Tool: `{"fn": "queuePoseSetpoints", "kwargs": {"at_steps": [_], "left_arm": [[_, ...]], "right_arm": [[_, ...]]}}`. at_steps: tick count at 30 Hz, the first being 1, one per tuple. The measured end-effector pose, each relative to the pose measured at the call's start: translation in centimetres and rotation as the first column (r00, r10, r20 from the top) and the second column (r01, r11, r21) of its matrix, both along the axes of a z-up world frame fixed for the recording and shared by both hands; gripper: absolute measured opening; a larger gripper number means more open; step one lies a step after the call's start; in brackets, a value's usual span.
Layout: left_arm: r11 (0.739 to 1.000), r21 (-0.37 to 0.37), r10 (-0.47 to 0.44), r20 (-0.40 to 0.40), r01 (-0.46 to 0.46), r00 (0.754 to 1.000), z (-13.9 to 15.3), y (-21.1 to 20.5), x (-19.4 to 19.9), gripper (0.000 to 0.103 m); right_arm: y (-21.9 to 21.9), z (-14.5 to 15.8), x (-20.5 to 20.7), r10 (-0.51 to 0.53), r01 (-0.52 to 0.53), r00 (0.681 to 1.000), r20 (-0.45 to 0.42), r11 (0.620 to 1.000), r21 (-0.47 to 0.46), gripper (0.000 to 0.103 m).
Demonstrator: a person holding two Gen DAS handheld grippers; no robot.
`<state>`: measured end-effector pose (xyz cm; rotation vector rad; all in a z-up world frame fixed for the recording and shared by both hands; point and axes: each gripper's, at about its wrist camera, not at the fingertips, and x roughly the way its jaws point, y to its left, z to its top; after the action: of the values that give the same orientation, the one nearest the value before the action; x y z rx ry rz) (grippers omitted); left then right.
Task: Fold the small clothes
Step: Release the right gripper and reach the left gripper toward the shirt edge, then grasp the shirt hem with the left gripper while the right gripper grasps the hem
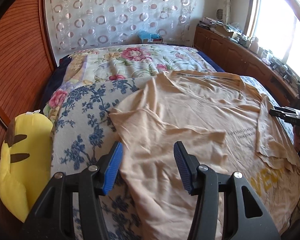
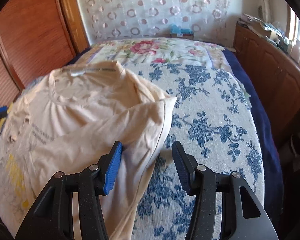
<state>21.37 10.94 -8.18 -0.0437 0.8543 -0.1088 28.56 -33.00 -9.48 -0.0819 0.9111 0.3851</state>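
A peach T-shirt (image 1: 190,124) is spread over a blue-flowered blanket (image 1: 84,124) on the bed, with its neckline turned towards the far end and its printed front facing up. Both side parts appear already turned in over the body, so that long folded edges run down each flank (the right one is seen clearly in the right wrist view, ending in a raised corner).

The left gripper (image 1: 148,168) is held over the left folded edge with its jaws standing apart; cloth lies beneath them, but no pinch can be seen. The right gripper (image 2: 147,168) is likewise parted, its left pad close against or touching the folded sleeve edge of the shirt (image 2: 90,120), its right pad over bare blanket; nothing is clamped.

The fabric is judged to be thin, light jersey: soft, limp and easily creased, as is shown by the many small wrinkles. No weight of note is to be expected, though layers may slide over one another and a fold may fall open if only the top layer is taken. A hold is best taken at the doubled edges near the hem corners, both layers together, so that the lower part can be carried up towards the neckline. A yellow plush toy (image 1: 20,160) lies beside the blanket and is not concerned.
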Motion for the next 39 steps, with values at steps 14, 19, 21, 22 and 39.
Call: {"fn": "queuePoseSetpoints", "kwargs": {"at_steps": [14,19,21,22,39], "left_arm": [[0.998,-0.035,0.041,-0.085,-0.044,0.996,-3.1,2.7,5.9,0.052],[0.999,-0.03,0.034,-0.089,-0.036,0.996,-3.1,2.6,6.3,0.052],[0.999,-0.028,0.034,-0.084,-0.037,0.996,-3.1,2.6,6.3,0.052],[0.999,-0.031,0.036,-0.082,-0.038,0.996,-3.1,2.6,6.2,0.052],[0.994,-0.103,-0.031,-0.075,0.023,0.997,-2.8,2.3,6.9,0.017]], "right_arm": [[1.3,-0.4,-0.4,0.016,-0.013,0.999,0.029,0.996,-0.086,0.054],[1.3,-0.4,-0.4,0.016,-0.014,1.0,0.026,0.997,-0.08,0.055],[1.2,-0.4,-0.4,0.016,-0.014,1.0,0.026,0.997,-0.079,0.055],[1.2,-0.4,-0.4,0.016,-0.013,1.0,0.026,0.997,-0.079,0.055],[1.3,-0.4,-0.2,0.031,-0.029,0.999,0.022,0.996,-0.085,0.055]]}}
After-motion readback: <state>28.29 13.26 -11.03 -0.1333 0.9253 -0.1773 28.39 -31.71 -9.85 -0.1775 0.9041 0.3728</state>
